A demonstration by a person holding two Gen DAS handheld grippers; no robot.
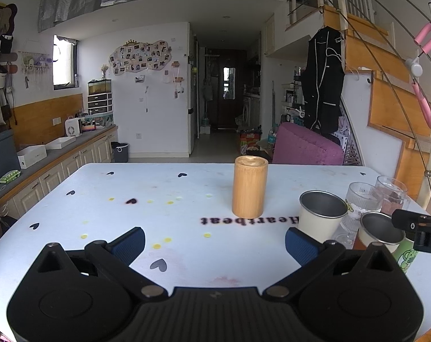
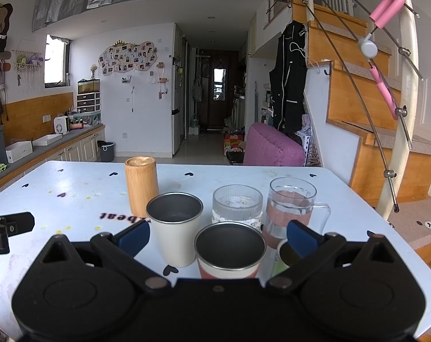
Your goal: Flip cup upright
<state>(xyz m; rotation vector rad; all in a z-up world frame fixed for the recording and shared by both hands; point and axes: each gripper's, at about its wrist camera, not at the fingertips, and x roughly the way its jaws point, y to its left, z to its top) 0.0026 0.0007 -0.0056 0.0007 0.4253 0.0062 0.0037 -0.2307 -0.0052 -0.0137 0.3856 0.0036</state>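
Left wrist view: bamboo cup point(image 1: 250, 187) stands mouth-down near the desk's middle, not yet flipped.
Its closed base faces up, so by my reading the whole task remains: grasp, turn over, set down. The left gripper point(image 1: 214, 245) hangs with jaws spread wide and empty, short of the cup and lined up with it; bare desk point(image 1: 101, 199) runs open to the left edge and far edge. The right gripper point(image 2: 219, 237), also spread and empty, hovers over the near right corner, where a white steel cup point(image 2: 175, 228), a red-banded steel cup point(image 2: 229, 252), a ribbed glass point(image 2: 237, 203) and a handled glass mug point(image 2: 293, 208) crowd together. That cluster sits near the bamboo cup's right side, so tipping leftward looks safer.
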